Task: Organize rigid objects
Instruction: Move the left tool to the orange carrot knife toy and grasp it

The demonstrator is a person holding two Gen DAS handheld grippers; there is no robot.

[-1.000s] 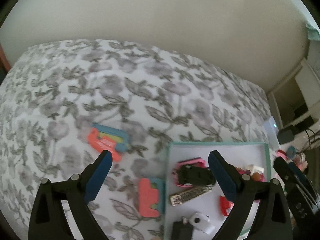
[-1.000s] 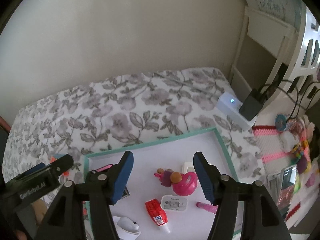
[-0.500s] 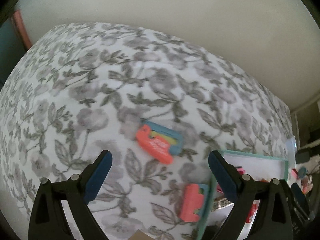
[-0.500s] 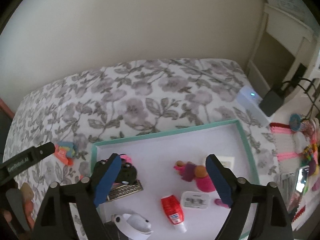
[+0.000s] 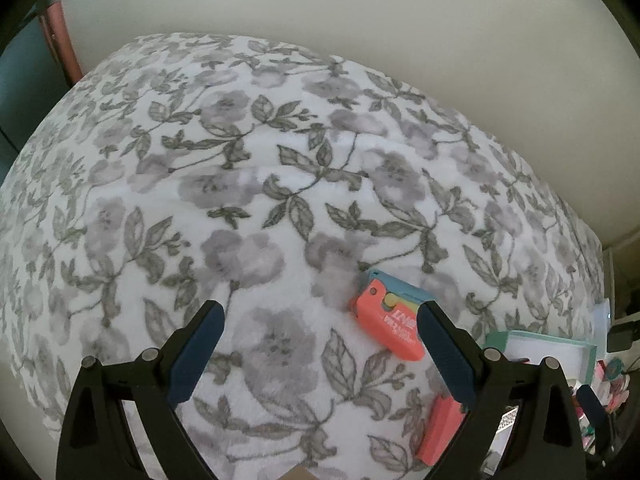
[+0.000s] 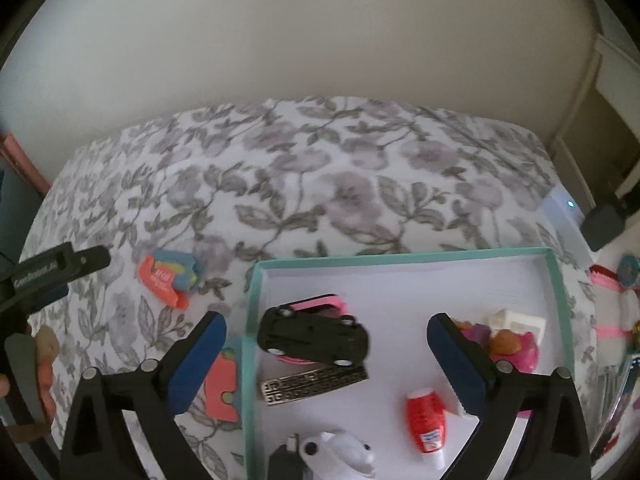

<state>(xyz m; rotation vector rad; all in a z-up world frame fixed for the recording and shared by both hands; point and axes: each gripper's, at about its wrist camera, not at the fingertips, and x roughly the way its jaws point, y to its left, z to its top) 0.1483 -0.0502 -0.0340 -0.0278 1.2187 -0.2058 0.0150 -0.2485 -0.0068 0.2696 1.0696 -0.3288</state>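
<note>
Floral bedspread (image 6: 320,184) carries my teal-rimmed tray (image 6: 400,259), holding black toy car (image 6: 314,336) on a pink case, patterned metal bar (image 6: 314,385) and red tube (image 6: 426,418). My right gripper (image 6: 326,354) (jaws just widened) gapes empty above the car; my left gripper (image 5: 320,344) hangs wide, empty, beside the coral-and-blue eraser (image 5: 390,320).
</note>
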